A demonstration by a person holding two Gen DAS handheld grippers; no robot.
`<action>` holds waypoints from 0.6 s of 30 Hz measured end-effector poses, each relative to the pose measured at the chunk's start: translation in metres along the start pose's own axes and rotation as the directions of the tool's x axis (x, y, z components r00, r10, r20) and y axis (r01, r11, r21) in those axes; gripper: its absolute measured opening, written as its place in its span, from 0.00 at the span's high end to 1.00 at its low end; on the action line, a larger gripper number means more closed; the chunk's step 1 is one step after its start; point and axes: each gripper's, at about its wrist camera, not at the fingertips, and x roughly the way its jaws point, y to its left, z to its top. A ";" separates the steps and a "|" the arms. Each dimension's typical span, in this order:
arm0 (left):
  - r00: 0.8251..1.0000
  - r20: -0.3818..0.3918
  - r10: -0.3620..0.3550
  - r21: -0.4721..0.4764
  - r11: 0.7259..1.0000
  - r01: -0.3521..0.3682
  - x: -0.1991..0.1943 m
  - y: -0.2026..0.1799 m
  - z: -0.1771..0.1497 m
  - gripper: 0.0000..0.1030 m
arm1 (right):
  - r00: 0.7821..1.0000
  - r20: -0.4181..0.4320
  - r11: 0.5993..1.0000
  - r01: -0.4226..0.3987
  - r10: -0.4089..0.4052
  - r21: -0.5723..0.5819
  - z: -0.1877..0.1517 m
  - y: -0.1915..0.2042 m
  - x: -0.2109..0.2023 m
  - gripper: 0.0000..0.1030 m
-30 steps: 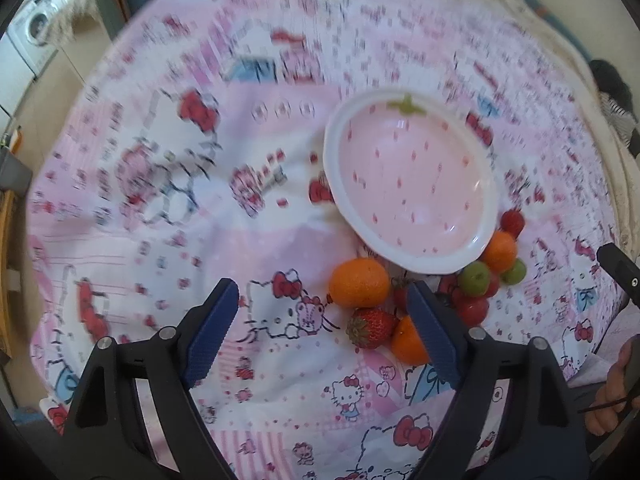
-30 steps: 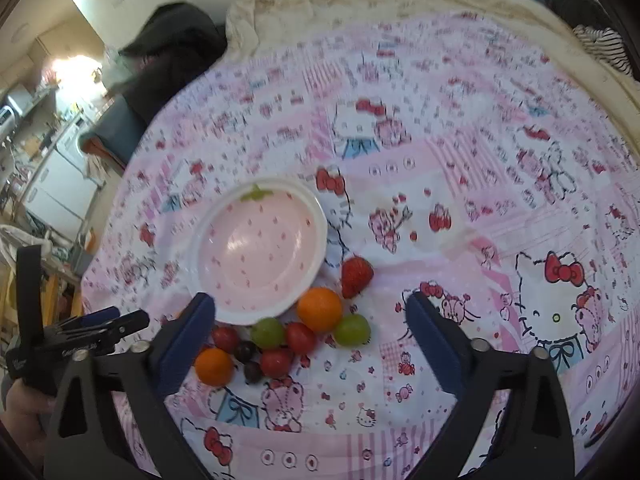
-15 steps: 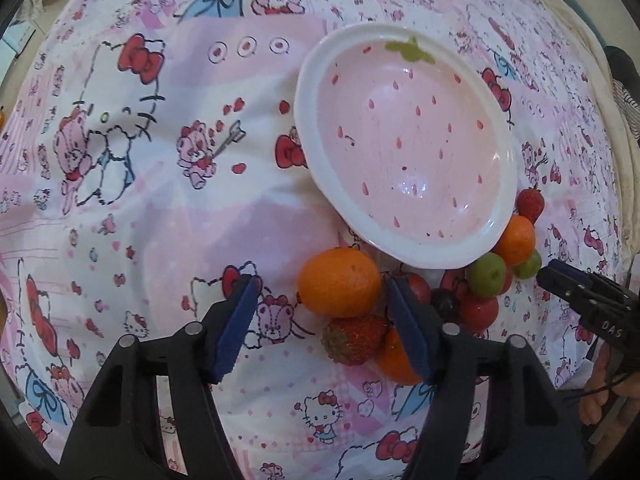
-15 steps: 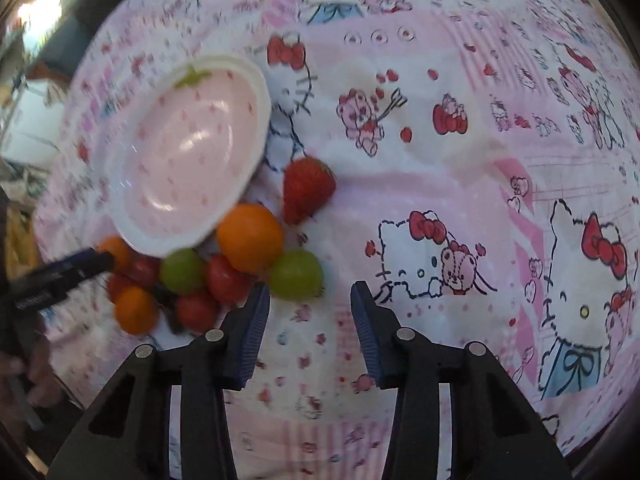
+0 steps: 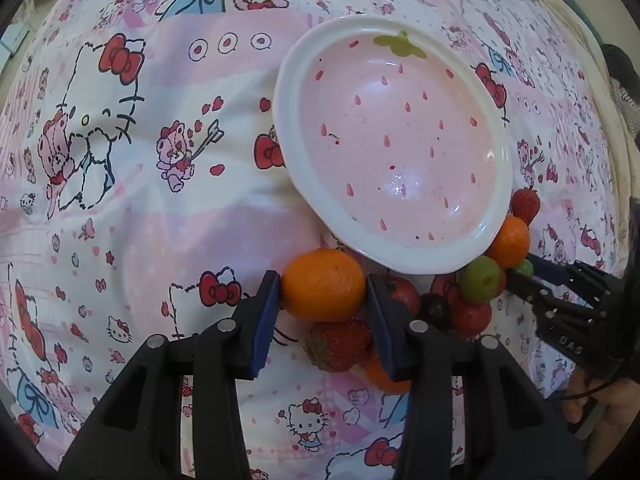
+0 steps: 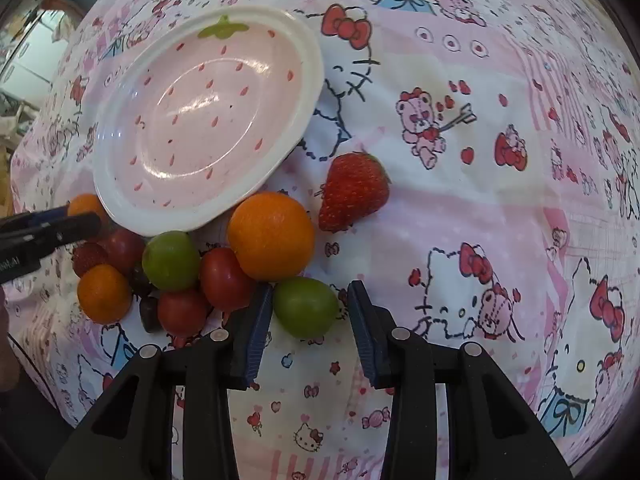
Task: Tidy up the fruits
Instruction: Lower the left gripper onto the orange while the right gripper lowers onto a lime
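Note:
A pink strawberry-print plate (image 5: 288, 120) with a white rim lies bare on the cartoon-cat cloth, with the fruit heaped along its near edge. My left gripper (image 5: 321, 300) points down with its jaws closing on an orange (image 5: 323, 276); both blue pads touch its sides. A strawberry (image 5: 340, 344) and another orange lie just beneath it. In the right wrist view my right gripper (image 6: 310, 290) straddles a green fruit (image 6: 306, 306). Its left pad is against the fruit and a small gap shows on the right. The plate (image 6: 312, 68) appears there at upper left.
Beside the green fruit lie a large orange (image 6: 270, 236), a strawberry (image 6: 352, 192), red tomatoes (image 6: 224, 278), another green fruit (image 6: 170, 260), a small orange (image 6: 104, 294) and dark berries. The left gripper's fingers (image 6: 60, 220) reach in from the left. The cloth to the right holds no fruit.
Both grippers dropped close to the fruit pile. The left jaws narrowed from wide apart onto the orange. The right jaws narrowed early, then came down around the green fruit.

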 end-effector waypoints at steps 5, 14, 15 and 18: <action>1.000 0.017 -0.013 0.000 1.000 0.013 -0.007 0.007 -0.005 0.63 | 1.000 0.004 1.000 -0.003 0.003 -0.010 0.001 0.002 0.000 0.67; 0.995 0.098 -0.030 0.027 0.999 0.027 -0.033 0.003 -0.008 0.63 | 0.996 0.064 0.996 -0.071 0.068 0.053 -0.009 -0.021 -0.031 0.68; 0.994 0.106 -0.026 0.024 0.999 0.024 -0.035 0.005 -0.008 0.63 | 0.994 0.072 0.995 -0.081 0.076 0.065 -0.010 -0.027 -0.034 0.68; 0.992 0.129 -0.014 0.010 1.000 0.013 -0.039 0.011 -0.008 0.63 | 0.984 0.118 0.982 -0.147 0.132 0.121 -0.016 -0.039 -0.049 0.68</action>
